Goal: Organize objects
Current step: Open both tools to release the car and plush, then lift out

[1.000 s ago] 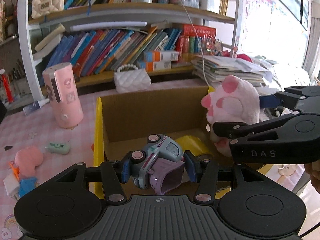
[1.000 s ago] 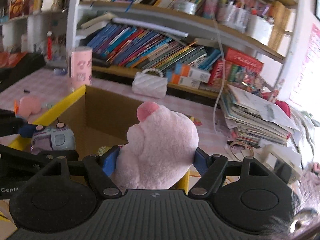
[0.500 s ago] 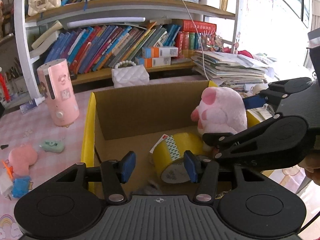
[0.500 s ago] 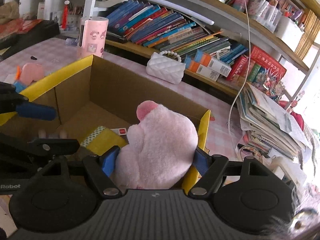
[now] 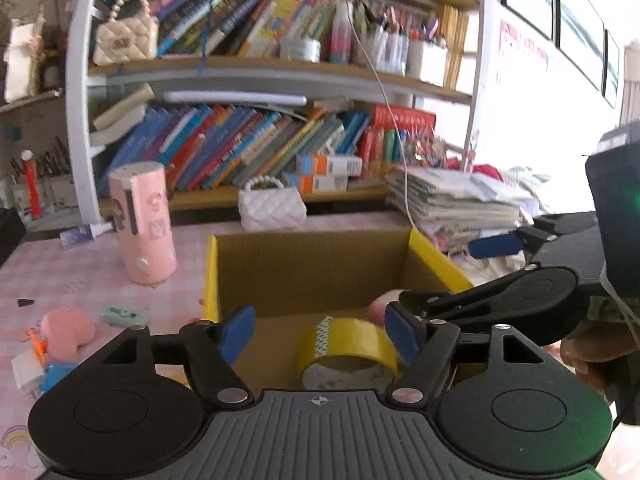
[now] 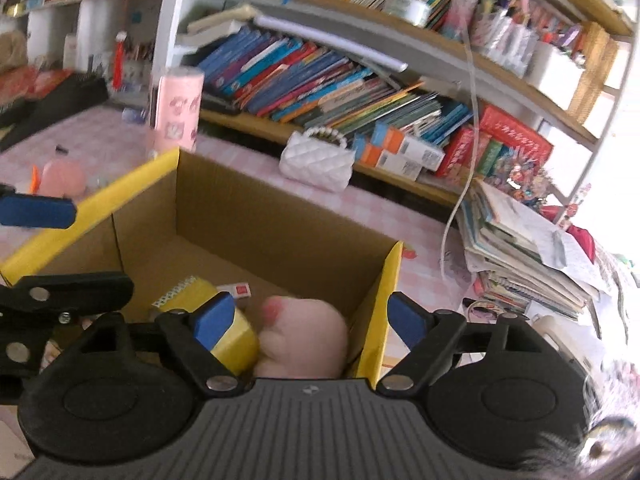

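Note:
An open cardboard box with yellow flaps (image 5: pixel 312 264) (image 6: pixel 248 216) stands on the pink checked table. Inside lie a yellow tape roll (image 5: pixel 348 354) (image 6: pixel 228 332) and a pink plush toy (image 6: pixel 304 334), of which only a bit shows in the left wrist view (image 5: pixel 380 306). My left gripper (image 5: pixel 320 336) is open and empty above the box's near side. My right gripper (image 6: pixel 308 320) is open and empty above the plush at the box's right end. The toy car is hidden.
A pink cylinder (image 5: pixel 142 224), a white quilted purse (image 5: pixel 272 206), a pink round toy (image 5: pixel 66 330) and small items lie on the table left of the box. A stack of papers (image 6: pixel 528 256) sits to the right. Bookshelves stand behind.
The left gripper let the toy car go into the box and opened wide. The right gripper opened and the pink plush dropped into the box. Both grippers rose.

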A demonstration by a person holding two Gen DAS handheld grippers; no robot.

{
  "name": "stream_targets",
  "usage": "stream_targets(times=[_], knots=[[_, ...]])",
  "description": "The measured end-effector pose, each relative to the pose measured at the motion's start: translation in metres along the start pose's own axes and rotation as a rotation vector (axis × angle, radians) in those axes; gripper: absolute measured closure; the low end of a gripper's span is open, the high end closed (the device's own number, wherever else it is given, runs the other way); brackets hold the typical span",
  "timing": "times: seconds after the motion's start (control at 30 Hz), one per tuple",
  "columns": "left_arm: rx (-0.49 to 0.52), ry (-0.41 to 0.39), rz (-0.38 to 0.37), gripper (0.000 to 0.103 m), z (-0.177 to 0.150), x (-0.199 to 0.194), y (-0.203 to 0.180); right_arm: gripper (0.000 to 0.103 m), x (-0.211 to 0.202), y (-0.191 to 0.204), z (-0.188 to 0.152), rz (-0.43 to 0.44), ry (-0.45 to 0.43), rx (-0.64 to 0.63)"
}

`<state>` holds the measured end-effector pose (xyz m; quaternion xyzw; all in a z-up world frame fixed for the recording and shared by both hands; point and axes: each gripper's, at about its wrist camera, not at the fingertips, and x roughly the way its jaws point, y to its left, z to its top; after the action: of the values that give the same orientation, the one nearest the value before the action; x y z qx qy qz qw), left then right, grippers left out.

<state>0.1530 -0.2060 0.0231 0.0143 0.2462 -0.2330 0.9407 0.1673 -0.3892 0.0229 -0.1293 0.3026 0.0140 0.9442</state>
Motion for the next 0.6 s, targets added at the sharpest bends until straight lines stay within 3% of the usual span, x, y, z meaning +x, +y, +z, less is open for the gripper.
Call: stream_targets(times=[0.27,0.6], knots=[[-0.048,-0.014,0.019,0.029,-0.013,-0.032,0.015,0.019,-0.045,0.009,-0.008,-0.064,-0.057,0.160],[-0.084,0.045,0.045,0.029,-0.044,-0.066,0.043,0.019,-0.085,0.054,-0.031,-0.093,-0.015,0.291]])
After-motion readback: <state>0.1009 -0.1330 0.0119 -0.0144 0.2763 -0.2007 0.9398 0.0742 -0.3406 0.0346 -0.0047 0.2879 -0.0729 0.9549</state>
